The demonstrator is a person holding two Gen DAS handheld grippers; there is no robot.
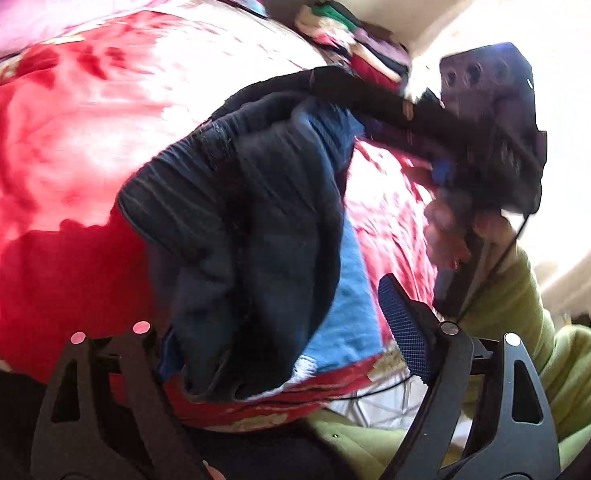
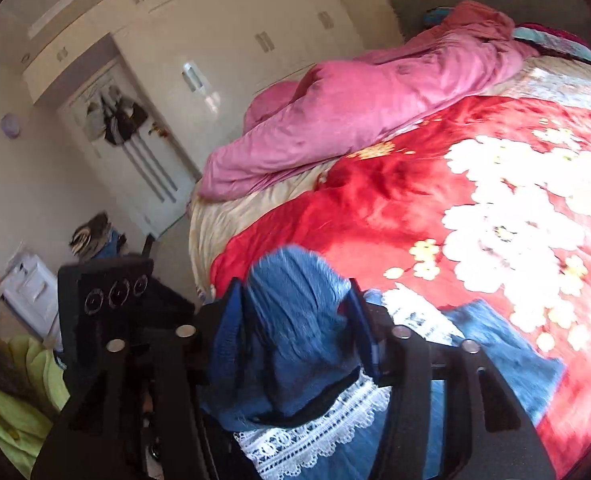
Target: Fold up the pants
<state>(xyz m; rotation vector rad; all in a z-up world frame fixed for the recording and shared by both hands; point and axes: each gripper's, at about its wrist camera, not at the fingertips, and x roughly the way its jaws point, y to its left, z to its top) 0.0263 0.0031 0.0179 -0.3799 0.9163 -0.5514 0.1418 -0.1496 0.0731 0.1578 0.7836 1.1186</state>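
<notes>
The blue pants (image 1: 255, 220) hang bunched in the air above the red flowered blanket (image 1: 55, 140). In the left wrist view my left gripper (image 1: 279, 344) has its jaws around the lower bunch of cloth; the right finger pad (image 1: 403, 336) stands apart from the fabric. My right gripper (image 1: 491, 120) shows there, held by a hand, at the pants' upper edge. In the right wrist view my right gripper (image 2: 295, 320) is shut on a fold of blue fabric (image 2: 291, 320). A white lace trim (image 2: 315, 436) hangs below it.
A pink duvet (image 2: 355, 104) lies heaped at the bed's far side. A stack of folded clothes (image 1: 355, 40) sits at the bed's far edge. White wardrobes (image 2: 215, 40) and a door (image 2: 135, 152) stand beyond. My green sleeve (image 1: 535, 340) is low right.
</notes>
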